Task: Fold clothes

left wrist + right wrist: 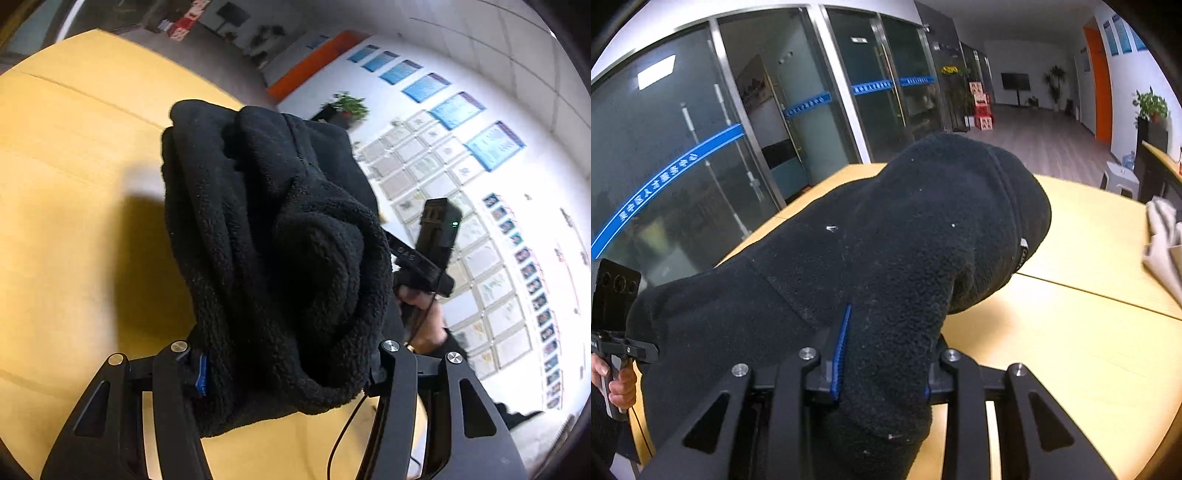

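A black fleece garment point(273, 251) hangs bunched between my two grippers above the yellow wooden table point(74, 155). My left gripper point(284, 373) is shut on a thick fold of it; the fabric fills the gap between the fingers and hides the tips. In the right wrist view my right gripper point(882, 373) is shut on another part of the garment point(886, 240), with a blue pad point(840, 354) pressed into the fleece. The garment stretches left toward the other gripper point(613, 332), held in a hand. The right gripper's body shows in the left wrist view point(432, 251).
A light beige cloth point(1163, 240) lies at the table's right edge point(1108, 295). Glass office doors point(701, 147) stand behind the table. A wall of framed papers point(443, 166) and a potted plant point(349, 105) stand beyond it. A thin black cable point(343, 432) hangs below my left gripper.
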The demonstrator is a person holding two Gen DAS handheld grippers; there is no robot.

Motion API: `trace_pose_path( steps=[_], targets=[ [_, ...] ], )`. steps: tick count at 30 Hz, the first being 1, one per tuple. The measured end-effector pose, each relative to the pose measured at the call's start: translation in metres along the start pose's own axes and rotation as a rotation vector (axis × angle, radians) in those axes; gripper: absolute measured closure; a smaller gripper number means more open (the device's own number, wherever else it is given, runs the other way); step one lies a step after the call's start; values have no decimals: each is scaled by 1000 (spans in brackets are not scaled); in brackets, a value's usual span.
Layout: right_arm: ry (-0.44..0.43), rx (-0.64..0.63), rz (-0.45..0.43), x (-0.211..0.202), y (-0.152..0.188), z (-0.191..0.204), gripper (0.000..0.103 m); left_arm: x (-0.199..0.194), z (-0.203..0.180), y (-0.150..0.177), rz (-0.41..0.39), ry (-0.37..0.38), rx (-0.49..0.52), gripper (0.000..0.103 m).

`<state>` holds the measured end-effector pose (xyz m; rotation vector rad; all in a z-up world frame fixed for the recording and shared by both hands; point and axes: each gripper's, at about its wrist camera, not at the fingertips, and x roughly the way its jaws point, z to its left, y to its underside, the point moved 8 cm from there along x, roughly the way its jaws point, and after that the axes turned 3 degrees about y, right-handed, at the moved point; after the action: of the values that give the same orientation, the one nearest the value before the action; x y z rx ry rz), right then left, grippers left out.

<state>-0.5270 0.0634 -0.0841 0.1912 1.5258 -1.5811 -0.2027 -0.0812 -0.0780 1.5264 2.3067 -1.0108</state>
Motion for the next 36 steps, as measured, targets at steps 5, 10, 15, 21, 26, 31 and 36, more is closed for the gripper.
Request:
trace_pose_path(
  steps=[5, 10, 15, 21, 26, 31, 36],
  targets=[
    [67, 17, 152, 88, 29, -13, 71, 16, 63, -11, 62, -19, -70, 43],
    [82, 2, 151, 95, 32, -7, 65, 12, 63, -10, 64, -26, -69, 35],
    [196, -56, 155, 89, 35, 1, 17, -8, 55, -12, 31, -163, -46, 13],
    [228, -135, 100, 47, 25, 49, 0, -45, -19, -11, -129, -371, 188, 1],
    [242, -177, 34, -34, 67, 76, 0, -58, -71, -23, -253, -473, 302, 0],
    [277, -147, -8, -95, 99, 91, 0, -91, -99, 24, -295, -541, 352, 0],
    [305, -121, -14, -132, 125, 99, 0, -101, -105, 61, -282, -578, 348, 0]
  ],
)
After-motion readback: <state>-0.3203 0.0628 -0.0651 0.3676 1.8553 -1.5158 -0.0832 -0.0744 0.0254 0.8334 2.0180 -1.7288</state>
